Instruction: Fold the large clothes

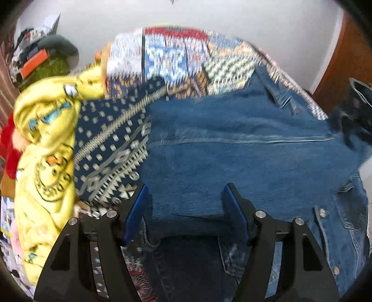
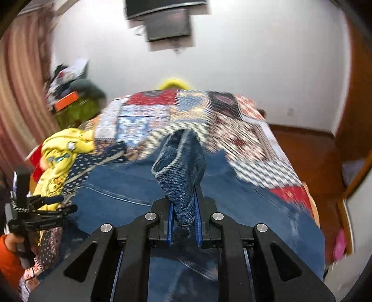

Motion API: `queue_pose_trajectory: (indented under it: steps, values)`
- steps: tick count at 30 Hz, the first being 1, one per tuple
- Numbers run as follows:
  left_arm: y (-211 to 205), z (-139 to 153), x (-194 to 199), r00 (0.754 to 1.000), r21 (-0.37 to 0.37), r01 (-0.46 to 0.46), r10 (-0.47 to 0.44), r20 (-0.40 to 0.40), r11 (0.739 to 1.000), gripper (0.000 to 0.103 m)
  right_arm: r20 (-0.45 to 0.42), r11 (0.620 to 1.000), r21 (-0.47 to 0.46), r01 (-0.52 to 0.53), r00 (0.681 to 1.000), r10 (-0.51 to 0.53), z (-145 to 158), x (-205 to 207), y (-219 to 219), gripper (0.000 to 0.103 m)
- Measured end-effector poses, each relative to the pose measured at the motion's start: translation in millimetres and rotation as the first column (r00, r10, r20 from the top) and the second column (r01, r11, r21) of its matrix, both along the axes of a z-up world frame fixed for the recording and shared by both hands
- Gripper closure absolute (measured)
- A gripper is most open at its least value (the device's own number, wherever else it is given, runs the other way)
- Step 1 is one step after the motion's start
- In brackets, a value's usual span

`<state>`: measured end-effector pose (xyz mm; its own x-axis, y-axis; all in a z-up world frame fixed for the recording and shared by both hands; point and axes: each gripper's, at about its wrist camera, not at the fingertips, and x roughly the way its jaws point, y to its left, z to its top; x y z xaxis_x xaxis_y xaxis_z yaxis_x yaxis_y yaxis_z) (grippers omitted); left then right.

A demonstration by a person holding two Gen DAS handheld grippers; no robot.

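Note:
A blue denim jacket [image 1: 244,148] lies spread on the patchwork bedspread [image 1: 176,60]. My left gripper [image 1: 186,192] is open, its blue-padded fingers [image 1: 232,204] astride the jacket's near edge, holding nothing. In the right wrist view my right gripper [image 2: 184,202] is shut on a bunched fold of the denim jacket [image 2: 181,167], which sticks up between the pads. The left gripper also shows in the right wrist view [image 2: 60,204], at the left, low over the bed.
A yellow printed garment [image 1: 46,144] and a red item [image 1: 9,144] are heaped at the bed's left. A cluttered green stand [image 2: 76,104] is by the curtain. A wooden floor [image 2: 309,158] and a wall-mounted screen [image 2: 167,21] lie beyond the bed [image 2: 246,130].

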<state>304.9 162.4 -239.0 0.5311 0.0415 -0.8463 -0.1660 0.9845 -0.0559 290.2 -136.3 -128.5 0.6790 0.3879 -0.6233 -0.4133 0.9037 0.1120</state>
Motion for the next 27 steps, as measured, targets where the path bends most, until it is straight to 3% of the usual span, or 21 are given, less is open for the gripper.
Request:
queue_pose_trajectory:
  steps: [4,9,15,19,22,24,27]
  values:
    - [-4.1,-29.6,1.9,0.998,0.006,-0.002,0.002,-0.059,1.0,0.036,-0.118,0.998,0.03,0.063,0.991,-0.059,-34.0,7.4,-34.7,0.09]
    - [-11.9,-34.1,-4.8,0.999,0.056,0.004,-0.002,-0.048,0.998,0.034,-0.252,0.994,0.013,0.111,0.962,-0.104,-78.0,11.8,-58.6,0.09]
    - [-15.8,-30.9,-7.2,0.997,0.07,-0.001,0.006,-0.081,0.998,0.034,-0.319,0.986,0.026,0.162,0.936,-0.146,-86.9,7.2,-93.1,0.091]
    - [-28.3,-19.7,-14.6,0.996,0.085,0.026,-0.019,-0.084,0.996,0.034,-0.293,0.981,0.004,0.195,0.938,-0.185,-75.6,-6.2,-114.4,0.09]
    - [-44.6,-5.2,-20.8,0.997,0.09,0.051,-0.045,-0.06,0.995,0.034,-0.274,0.972,0.025,0.233,0.937,-0.218,-64.4,-14.6,-140.8,0.071]
    - [-53.6,5.6,-22.7,0.997,0.085,0.066,-0.063,-0.04,0.994,0.034,-0.251,0.961,0.033,0.275,0.933,-0.258,-55.7,-20.8,-156.8,0.044]
    - [-72.6,28.8,-25.8,0.995,0.062,0.094,-0.095,0.009,0.994,0.034,-0.219,0.94,0.04,0.339,0.921,-0.323,-44.8,-33.5,-187.1,0.03]
